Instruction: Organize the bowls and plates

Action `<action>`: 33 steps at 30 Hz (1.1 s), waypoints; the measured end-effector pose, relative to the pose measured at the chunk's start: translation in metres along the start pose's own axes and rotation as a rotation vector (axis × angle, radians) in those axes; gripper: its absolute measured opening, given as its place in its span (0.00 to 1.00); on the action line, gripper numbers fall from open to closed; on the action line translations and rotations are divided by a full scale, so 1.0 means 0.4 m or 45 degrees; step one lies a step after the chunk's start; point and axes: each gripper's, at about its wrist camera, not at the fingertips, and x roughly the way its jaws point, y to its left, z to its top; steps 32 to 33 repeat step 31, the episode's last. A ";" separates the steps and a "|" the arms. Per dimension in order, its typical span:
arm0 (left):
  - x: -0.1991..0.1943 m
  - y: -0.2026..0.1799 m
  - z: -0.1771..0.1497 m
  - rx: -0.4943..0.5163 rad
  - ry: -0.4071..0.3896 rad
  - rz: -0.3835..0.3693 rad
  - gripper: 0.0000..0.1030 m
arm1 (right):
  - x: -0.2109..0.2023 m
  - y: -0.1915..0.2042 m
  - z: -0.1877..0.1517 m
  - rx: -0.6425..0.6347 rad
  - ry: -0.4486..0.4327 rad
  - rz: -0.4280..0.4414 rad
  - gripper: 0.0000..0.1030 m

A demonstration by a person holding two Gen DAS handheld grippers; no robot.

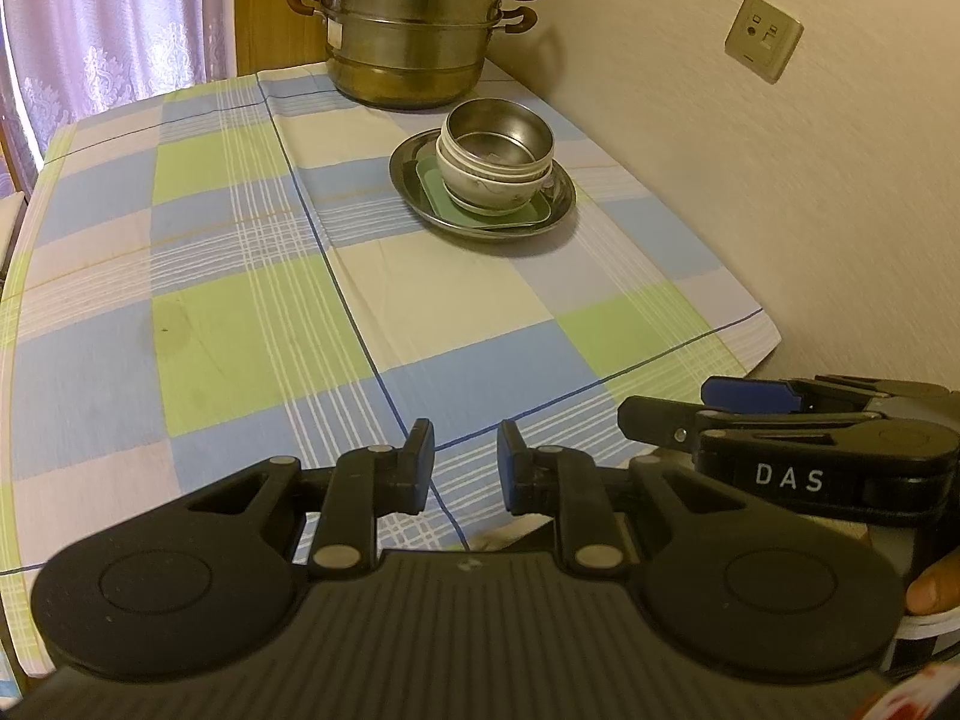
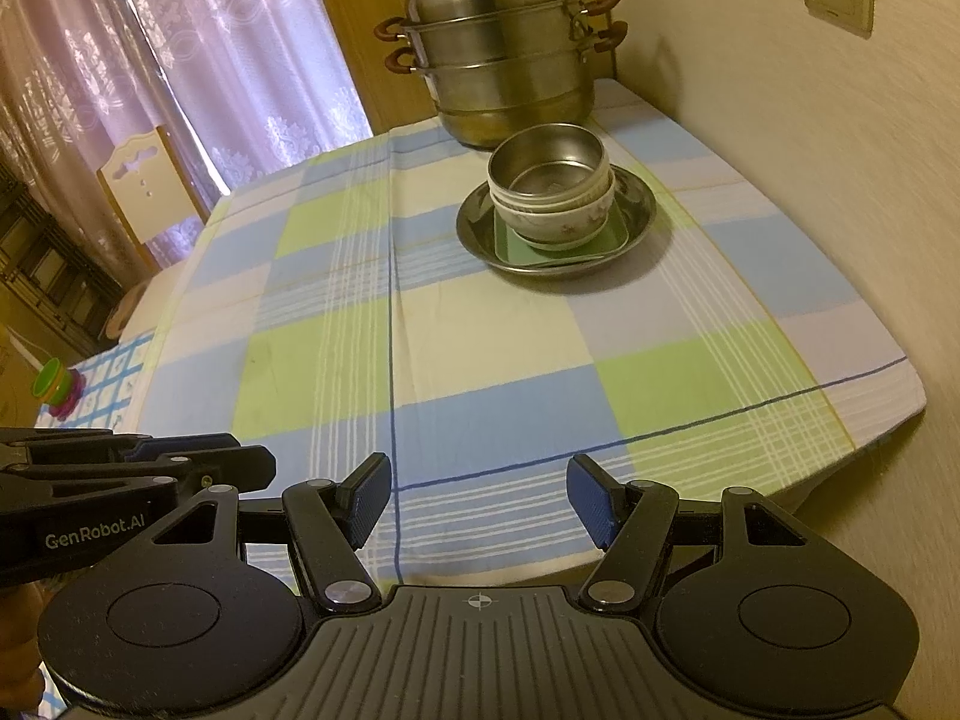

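Observation:
A stack stands at the far right of the checked tablecloth: a steel bowl (image 1: 498,135) (image 2: 547,165) nested in white floral bowls (image 1: 487,183) (image 2: 561,222), on a green square plate (image 1: 480,210) (image 2: 516,247), on a round steel plate (image 1: 420,192) (image 2: 474,234). My left gripper (image 1: 465,462) is open and empty above the table's near edge, far from the stack. My right gripper (image 2: 480,498) is open wider and empty, also at the near edge. Each gripper shows in the other's view, the right one (image 1: 744,408) beside the left, the left one (image 2: 198,450) beside the right.
A tall steel steamer pot (image 1: 414,30) (image 2: 504,60) stands at the table's far end behind the stack. A wall with sockets (image 1: 763,36) runs along the right. Curtains (image 2: 210,60) and a chair back (image 2: 150,180) are to the left; stacked colourful cups (image 2: 57,387) sit low at left.

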 end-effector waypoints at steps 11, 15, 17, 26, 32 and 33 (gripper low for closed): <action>0.000 0.008 0.000 -0.003 -0.005 -0.003 0.19 | 0.002 0.005 0.005 -0.002 -0.001 -0.001 0.63; 0.000 0.008 0.001 -0.002 -0.005 -0.003 0.19 | 0.006 0.009 0.010 -0.003 -0.003 -0.001 0.63; 0.000 0.008 0.000 -0.002 -0.005 -0.003 0.19 | 0.007 0.011 0.014 -0.003 -0.002 -0.001 0.63; 0.001 0.011 0.007 -0.002 -0.012 -0.009 0.18 | 0.011 0.013 0.016 -0.003 -0.003 -0.005 0.63; 0.008 0.018 0.017 -0.003 -0.010 -0.006 0.19 | 0.020 0.016 0.026 -0.002 -0.007 -0.011 0.63; 0.008 0.018 0.017 -0.003 -0.010 -0.006 0.19 | 0.020 0.016 0.026 -0.002 -0.007 -0.011 0.63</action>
